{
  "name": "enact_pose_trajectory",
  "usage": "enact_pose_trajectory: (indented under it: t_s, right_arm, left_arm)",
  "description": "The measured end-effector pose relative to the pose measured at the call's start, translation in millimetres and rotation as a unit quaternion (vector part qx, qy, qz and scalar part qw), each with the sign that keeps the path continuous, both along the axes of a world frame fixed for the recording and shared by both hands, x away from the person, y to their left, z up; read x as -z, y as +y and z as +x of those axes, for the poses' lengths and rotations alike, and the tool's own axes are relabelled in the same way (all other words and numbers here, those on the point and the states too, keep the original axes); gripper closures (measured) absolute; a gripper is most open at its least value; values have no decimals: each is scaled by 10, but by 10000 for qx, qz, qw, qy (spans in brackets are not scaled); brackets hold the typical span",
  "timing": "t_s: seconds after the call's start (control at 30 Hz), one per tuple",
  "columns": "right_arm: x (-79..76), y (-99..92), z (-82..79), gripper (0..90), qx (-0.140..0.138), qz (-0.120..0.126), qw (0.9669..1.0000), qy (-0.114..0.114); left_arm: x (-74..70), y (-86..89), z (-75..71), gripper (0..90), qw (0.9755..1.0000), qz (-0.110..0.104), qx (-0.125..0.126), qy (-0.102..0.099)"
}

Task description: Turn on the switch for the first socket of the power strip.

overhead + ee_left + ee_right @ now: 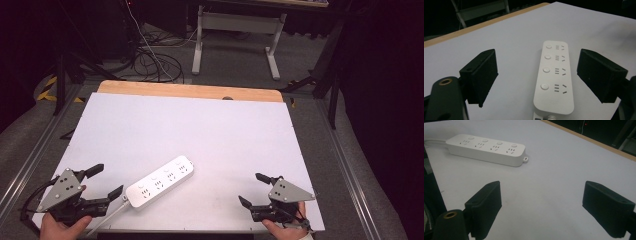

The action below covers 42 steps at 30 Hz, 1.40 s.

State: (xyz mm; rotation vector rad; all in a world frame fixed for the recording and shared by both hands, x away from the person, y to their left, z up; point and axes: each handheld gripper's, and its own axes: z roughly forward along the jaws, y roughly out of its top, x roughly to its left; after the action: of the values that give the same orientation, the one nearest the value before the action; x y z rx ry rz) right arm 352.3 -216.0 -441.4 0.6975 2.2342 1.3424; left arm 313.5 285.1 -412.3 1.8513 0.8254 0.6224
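A white power strip (160,181) with several sockets and round buttons lies diagonally on the white board (200,125), near its front. Its white cable (107,217) runs off the front edge at the left. My left gripper (107,180) is at the front left corner, open, pointing at the strip's cable end. In the left gripper view the strip (554,75) lies just ahead of the wide jaws of my left gripper (536,53), and neither pad touches it. My right gripper (251,188) is at the front right, open and empty. In its own view, my right gripper (542,187) has the strip (486,150) farther off at the upper left.
The white board covers a wooden table whose edge (190,91) shows at the back. Beyond it are a grey carpeted floor, loose cables (155,62) and a white desk frame (235,35). Metal rails (350,165) flank the table.
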Motion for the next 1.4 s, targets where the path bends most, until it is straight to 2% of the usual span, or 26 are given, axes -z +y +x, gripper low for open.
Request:
enact_pose_trajectory:
  t_s: [0.27, 0.47, 0.63, 0.7, 0.77, 0.83, 0.87, 0.9, 0.97, 1.0, 1.07, 1.23, 1.27, 1.4]
  right_arm:
    - [7, -9, 5, 163, -14, -14, 10000, 9]
    - [9, -13, 8, 163, -27, 2, 10000, 13]
    - [10, -12, 7, 163, -25, -7, 10000, 16]
    - [11, -12, 7, 163, -28, -2, 10000, 17]
    - [13, -14, 9, 163, -34, -4, 10000, 20]
    - [16, -13, 11, 163, -35, -7, 10000, 31]
    - [17, -13, 12, 163, -35, -9, 10000, 33]
    - [17, -12, 11, 163, -34, -1, 10000, 41]
    - [17, -11, 11, 163, -39, -7, 10000, 36]
    - [17, -12, 11, 164, -41, -9, 10000, 31]
    - [17, -14, 9, 167, -45, -19, 10000, 19]
    - [23, -19, 14, 169, -49, -28, 10000, 25]
    - [23, -19, 13, 169, -50, -29, 10000, 24]
    - [23, -21, 13, 170, -47, -29, 10000, 16]
  left_arm:
    - [-50, -118, 106, 221, 9998, 26, 163, 117]
    - [-63, -180, 190, 273, 9996, 119, 163, 202]
    - [-77, -160, 274, 334, 9990, -111, 240, 349]
    - [-80, -157, 299, 362, 9989, -99, 226, 397]
    - [-76, -162, 319, 366, 9992, -76, 191, 333]
    - [-69, -173, 340, 401, 9991, -54, 209, 365]
    - [-65, -180, 355, 416, 9989, -78, 233, 398]
    - [-56, -179, 375, 434, 9976, -157, 298, 611]
    - [-55, -181, 410, 439, 9969, -236, 307, 678]
    - [-59, -198, 413, 447, 9975, -149, 247, 645]
    - [-60, -229, 429, 408, 9978, -4, 188, 638]
    - [-52, -243, 446, 440, 9974, 60, 276, 660]
    - [-53, -239, 450, 466, 9975, 104, 288, 641]
    - [-49, -231, 475, 631, 9955, 163, 356, 863]
